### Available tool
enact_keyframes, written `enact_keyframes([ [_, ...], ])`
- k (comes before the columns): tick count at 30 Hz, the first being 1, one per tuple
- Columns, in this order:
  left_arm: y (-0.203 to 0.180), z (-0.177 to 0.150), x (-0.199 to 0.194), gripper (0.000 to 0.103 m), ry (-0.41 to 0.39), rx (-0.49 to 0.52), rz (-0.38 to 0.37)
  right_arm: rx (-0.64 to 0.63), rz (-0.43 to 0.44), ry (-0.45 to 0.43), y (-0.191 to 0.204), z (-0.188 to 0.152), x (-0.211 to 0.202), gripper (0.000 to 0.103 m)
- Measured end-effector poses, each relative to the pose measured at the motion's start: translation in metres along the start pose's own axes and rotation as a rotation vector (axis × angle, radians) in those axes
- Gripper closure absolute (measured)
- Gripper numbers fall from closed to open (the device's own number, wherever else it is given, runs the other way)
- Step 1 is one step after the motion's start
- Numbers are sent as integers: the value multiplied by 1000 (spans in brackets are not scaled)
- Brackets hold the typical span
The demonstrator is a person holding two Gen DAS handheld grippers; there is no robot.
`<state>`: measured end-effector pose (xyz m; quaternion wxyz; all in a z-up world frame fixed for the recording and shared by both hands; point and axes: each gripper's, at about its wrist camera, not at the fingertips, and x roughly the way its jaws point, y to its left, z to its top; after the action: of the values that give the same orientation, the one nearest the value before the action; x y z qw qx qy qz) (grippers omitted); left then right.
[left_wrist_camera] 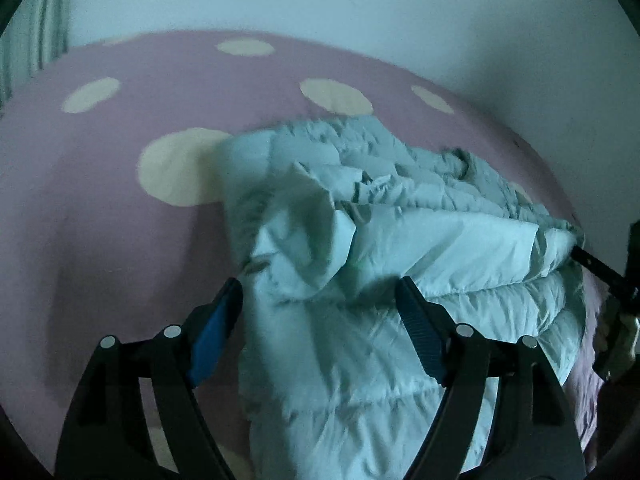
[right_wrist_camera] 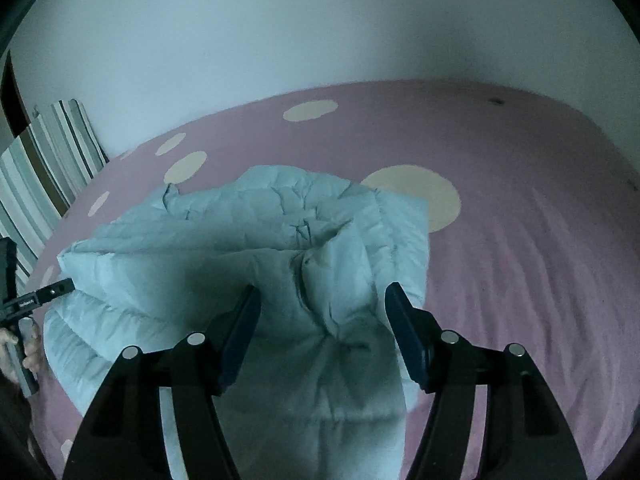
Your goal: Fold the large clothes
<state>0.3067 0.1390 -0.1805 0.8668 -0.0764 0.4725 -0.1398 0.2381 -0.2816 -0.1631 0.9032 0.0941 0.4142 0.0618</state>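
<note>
One jacket [right_wrist_camera: 224, 264] on one bedsheet [right_wrist_camera: 520, 280]. Two grippers [left_wrist_camera: 320, 312] [right_wrist_camera: 322, 312]. One striped cushion [right_wrist_camera: 44, 168] by one wall [right_wrist_camera: 320, 40].

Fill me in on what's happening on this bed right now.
A person is folding a pale puffy jacket on a pink bedspread with cream dots, a handheld gripper in each hand. Both the left gripper and the right gripper hang over the jacket with jaws apart, gripping nothing. The jacket lies rumpled and partly doubled over, not yet a neat fold. A striped cushion leans by the wall.
</note>
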Motion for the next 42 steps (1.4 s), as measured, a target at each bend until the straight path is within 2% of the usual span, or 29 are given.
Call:
enact_keyframes([
  [1,-1,1,4,33,9,6,4,7,4,10,-1,1,5,50],
  [2,-1,1,9,46,25,15,13,9,-6,18,-2,1,9,64],
  [3,-1,2,13,51,35,18,12,10,-17,25,-2,1,11,71],
  [5,-2,1,11,74,24,22,19,18,-11,26,-3,-1,11,89],
  [8,-10,-2,0,89,-6,55,79,6,-37,-6,3,-6,2,95],
  [11,-19,-4,-14,95,-41,88,119,-19,-68,-49,11,-12,-14,97],
  [14,-29,-2,-32,98,-87,110,140,-43,-81,-94,19,-13,-33,98],
  [18,-40,12,-50,98,-135,141,163,-36,-69,-148,21,2,-51,98],
  [24,-40,61,-40,98,-187,110,197,-5,-62,-180,16,45,-37,98],
  [27,-38,87,-15,98,-176,93,244,34,-55,-154,11,71,-13,98],
  [30,-39,99,16,98,-154,104,330,62,-66,-97,7,88,24,98],
  [38,-30,91,84,97,-65,113,458,47,-137,4,3,78,85,98],
  [42,-28,89,101,96,-51,126,473,49,-162,50,-2,68,114,98],
])
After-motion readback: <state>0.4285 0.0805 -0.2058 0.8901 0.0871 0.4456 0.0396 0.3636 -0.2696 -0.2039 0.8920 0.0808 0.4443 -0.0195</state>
